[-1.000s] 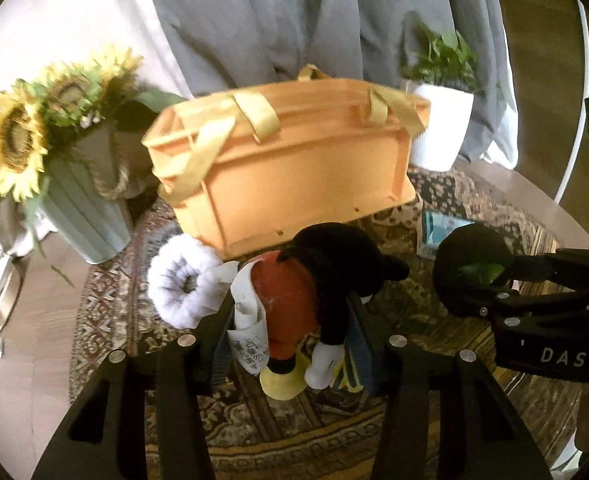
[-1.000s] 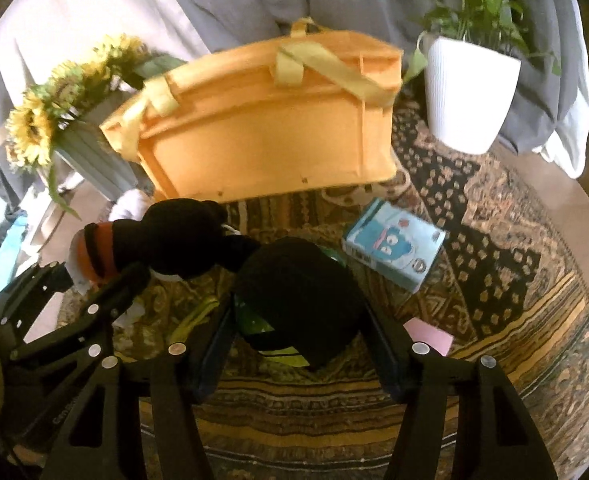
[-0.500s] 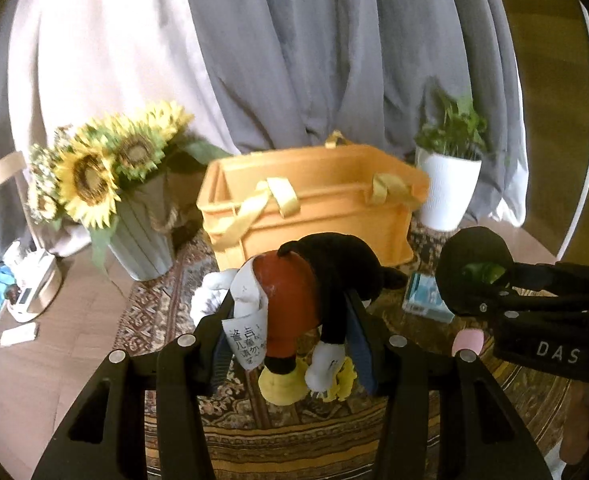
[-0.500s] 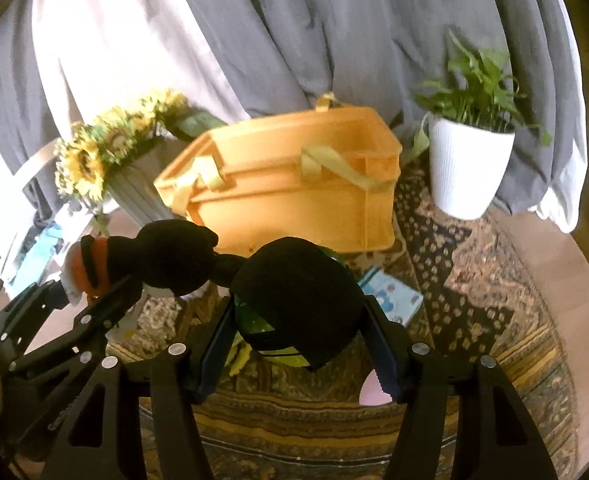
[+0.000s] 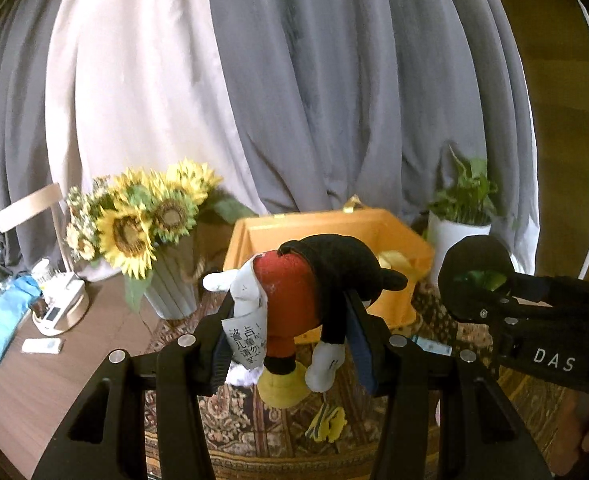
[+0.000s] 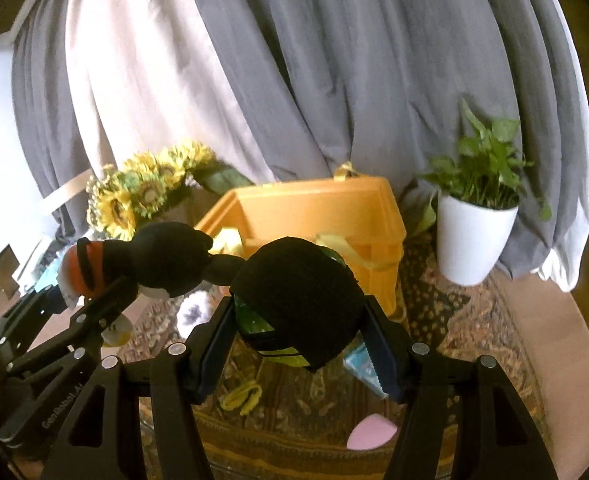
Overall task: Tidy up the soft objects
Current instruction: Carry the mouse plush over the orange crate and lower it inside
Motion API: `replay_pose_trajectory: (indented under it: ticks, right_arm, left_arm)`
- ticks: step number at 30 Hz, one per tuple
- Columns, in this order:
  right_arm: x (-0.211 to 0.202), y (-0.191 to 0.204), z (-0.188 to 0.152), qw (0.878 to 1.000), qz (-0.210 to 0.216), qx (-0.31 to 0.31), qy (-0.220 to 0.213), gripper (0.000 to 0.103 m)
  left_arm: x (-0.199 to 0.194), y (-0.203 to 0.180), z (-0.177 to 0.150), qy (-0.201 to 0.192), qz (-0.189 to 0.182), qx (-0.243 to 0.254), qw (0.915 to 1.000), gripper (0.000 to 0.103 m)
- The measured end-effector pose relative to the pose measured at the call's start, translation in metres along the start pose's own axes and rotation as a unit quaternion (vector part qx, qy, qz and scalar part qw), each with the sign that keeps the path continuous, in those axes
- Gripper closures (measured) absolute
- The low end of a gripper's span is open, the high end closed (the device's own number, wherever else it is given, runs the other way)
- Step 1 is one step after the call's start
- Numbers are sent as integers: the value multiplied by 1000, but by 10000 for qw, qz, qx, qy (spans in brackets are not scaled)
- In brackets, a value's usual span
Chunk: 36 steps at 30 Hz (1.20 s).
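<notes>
Left claw: clamps the mouse plush toy.
Right claw: grips a black plush, perhaps a hat.
Orange basket: beyond both, on the rug.

The left gripper clamps a plush mouse toy between its fingers, the toy hanging head-away with its white printed label, yellow shoe and white glove drooping toward the camera. Beyond it stands an open orange storage box on a patterned rug. Left of the box a ribbed vase holds sunflowers; right of it sits a potted plant. The right gripper enters from the right, gripping a black round soft object. A small yellow item lies on the rug. Grey curtains hang behind.
</notes>
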State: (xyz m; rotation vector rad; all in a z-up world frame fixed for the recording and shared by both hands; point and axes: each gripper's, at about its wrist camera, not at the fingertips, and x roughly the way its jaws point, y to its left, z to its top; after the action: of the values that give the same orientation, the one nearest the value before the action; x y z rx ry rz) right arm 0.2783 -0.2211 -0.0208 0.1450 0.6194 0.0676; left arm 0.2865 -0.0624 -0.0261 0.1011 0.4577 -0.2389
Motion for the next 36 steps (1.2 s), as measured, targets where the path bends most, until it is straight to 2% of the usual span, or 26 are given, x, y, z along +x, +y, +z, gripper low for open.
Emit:
replay_pose_trajectory:
  ticks: [11, 21, 30, 36]
  right_arm:
    - [-6, 2, 31, 9990, 83, -142, -412, 40]
    - [8, 6, 66, 9971, 101, -190, -736, 40]
    - [43, 0, 92, 9975, 95, -157, -677, 40]
    - [73, -11, 108, 9984, 68, -157, -540, 40]
  left_arm:
    - [-7, -1, 28, -444, 186, -77, 9988, 53]
    - [3, 8, 57, -772, 294, -6, 9966, 54]
    - [34, 16, 81, -931, 238, 11, 9954, 54]
    - [66, 19, 94, -875, 204, -9, 9960, 54]
